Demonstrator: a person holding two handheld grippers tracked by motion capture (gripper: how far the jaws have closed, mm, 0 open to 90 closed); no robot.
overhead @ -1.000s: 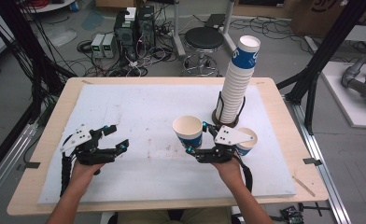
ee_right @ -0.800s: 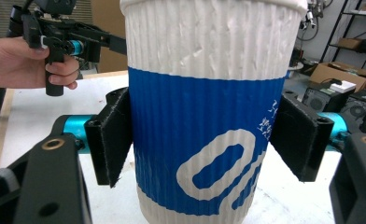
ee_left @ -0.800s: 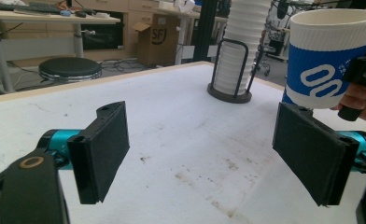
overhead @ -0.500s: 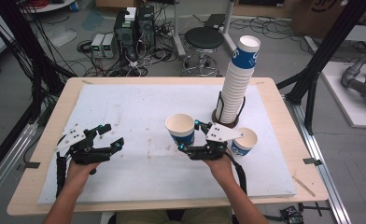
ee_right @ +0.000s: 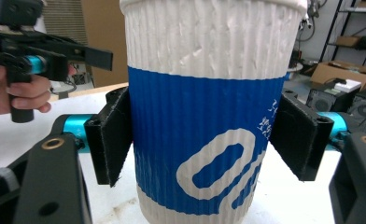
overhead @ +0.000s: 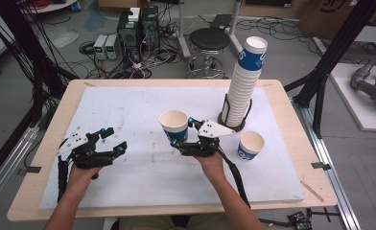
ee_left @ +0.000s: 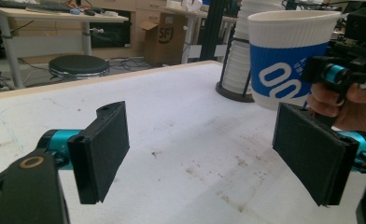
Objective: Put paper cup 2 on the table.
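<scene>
You've got 1 paper cup (overhead: 174, 126) pinched in your right gripper (overhead: 180, 140), mid-carry; left gripper (overhead: 113, 140) sits wide, empty. Next, set it down left, upright.

Two bare forearms, no sleeves. Each hand grips a black handheld gripper: left gripper (overhead: 110, 142), right gripper (overhead: 182, 136). Each has two flat, rectangular black jaws with matte pads, carried on teal metal cylinders. A grey three-cornered plate sits on top of each body, and a black cable trails back along the forearm. Brass-ringed holes mark the black frame.
</scene>
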